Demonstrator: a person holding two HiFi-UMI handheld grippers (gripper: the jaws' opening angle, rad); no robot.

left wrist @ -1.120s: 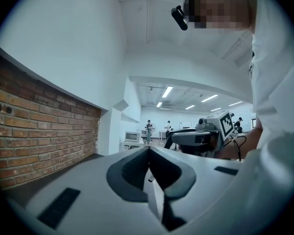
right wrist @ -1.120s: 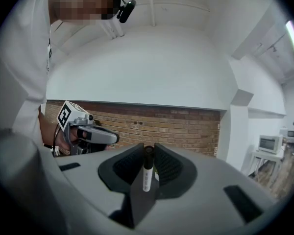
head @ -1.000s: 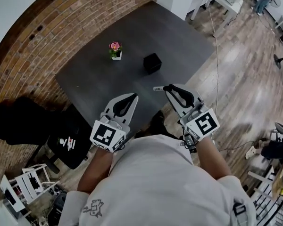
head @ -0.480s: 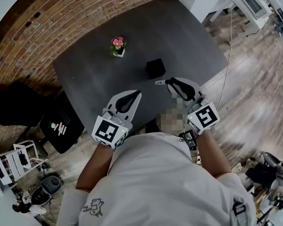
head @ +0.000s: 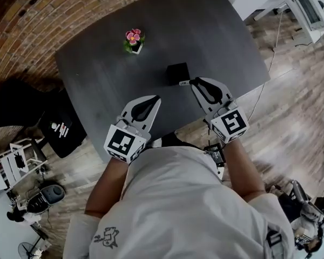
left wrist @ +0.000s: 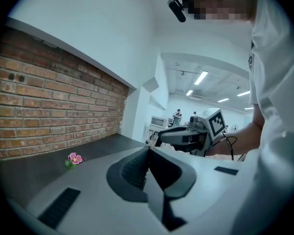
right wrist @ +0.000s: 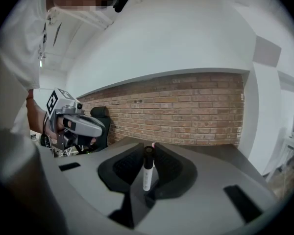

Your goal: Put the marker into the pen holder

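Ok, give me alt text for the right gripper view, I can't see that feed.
The right tongs are clamped on a white marker with a black top, standing upright between them. Behind runs a brick wall. At the left edge the person's other hand holds the left tongs.

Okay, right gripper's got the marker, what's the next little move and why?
Probably ease the right gripper forward so the marker comes over the pen holder. The marker is clamped between its jaws, but in the head view it sits just short of the holder's near edge, not above the opening.
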